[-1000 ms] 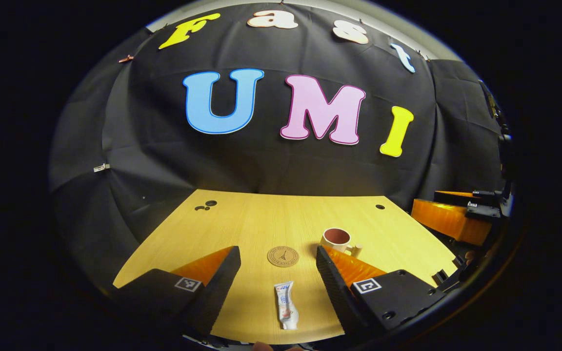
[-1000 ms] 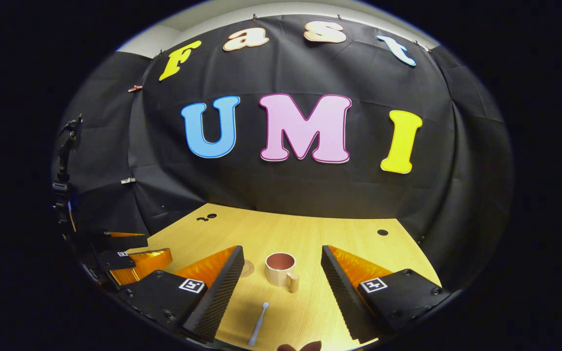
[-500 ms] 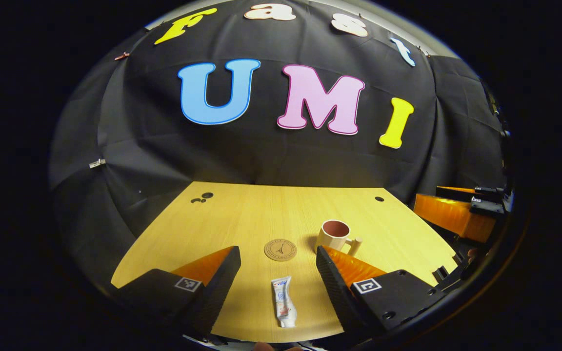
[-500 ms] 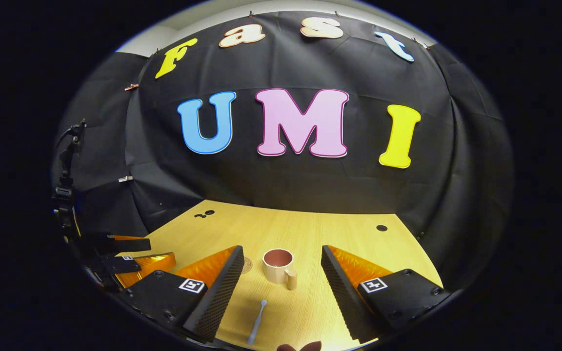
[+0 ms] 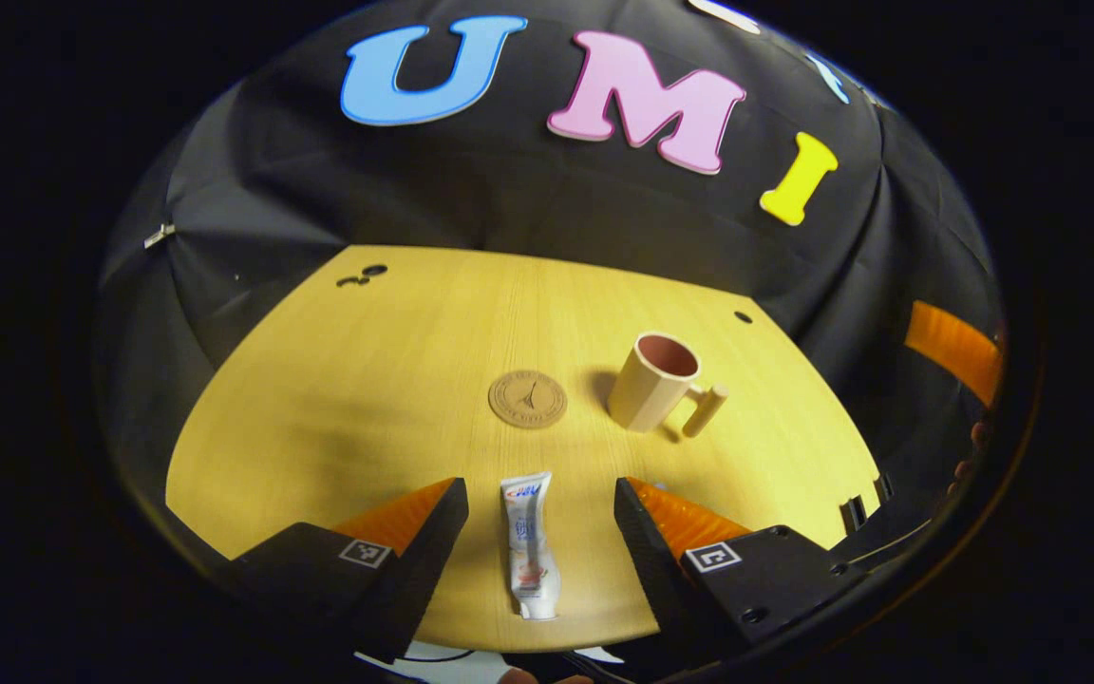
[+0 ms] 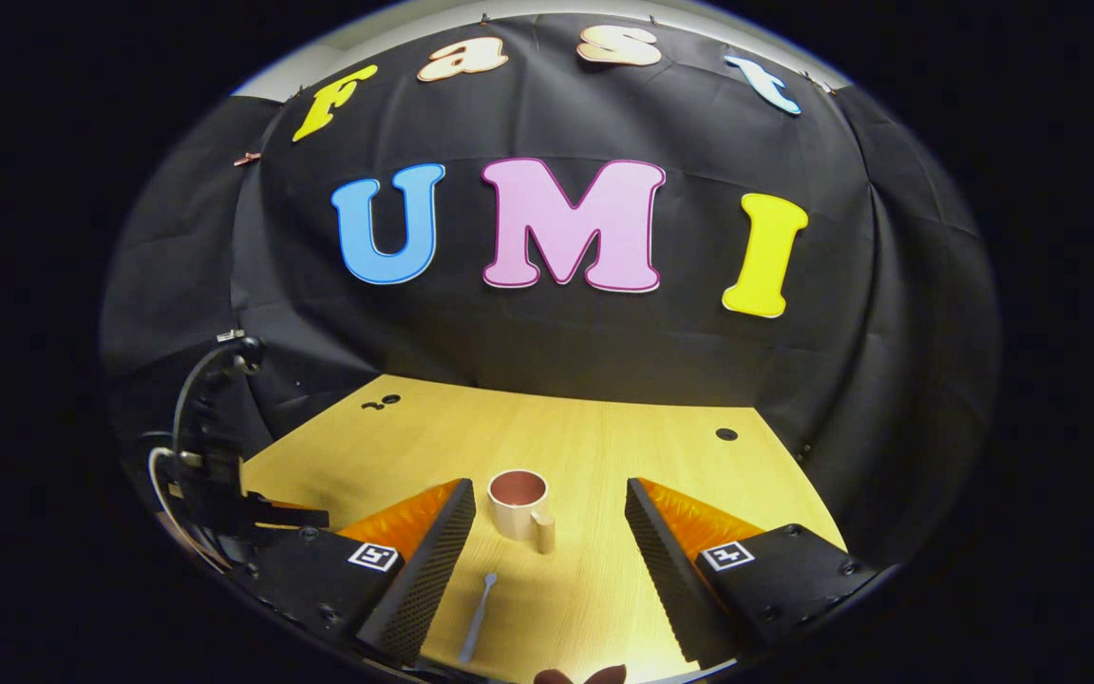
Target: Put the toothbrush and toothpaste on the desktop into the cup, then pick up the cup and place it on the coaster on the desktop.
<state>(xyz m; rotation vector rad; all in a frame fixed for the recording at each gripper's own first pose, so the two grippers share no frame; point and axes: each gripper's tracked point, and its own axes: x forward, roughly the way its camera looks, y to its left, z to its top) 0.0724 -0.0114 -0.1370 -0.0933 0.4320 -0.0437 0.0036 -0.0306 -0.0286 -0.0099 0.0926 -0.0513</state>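
toothpaste (image 5: 529,546) print and coaster (image 5: 528,398) emblem, both illegible

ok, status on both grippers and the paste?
Left gripper open, jaws straddling the paste flat on the desk. Right gripper open, brush between jaws. Cup empty, beside coaster. Nothing in the way.

The toothbrush (image 6: 477,604) handle's near end is cut off by the edge.

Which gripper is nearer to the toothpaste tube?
Left. The toothpaste lies between the open fingers of the left gripper. The right gripper is off to the side, open over the toothbrush.
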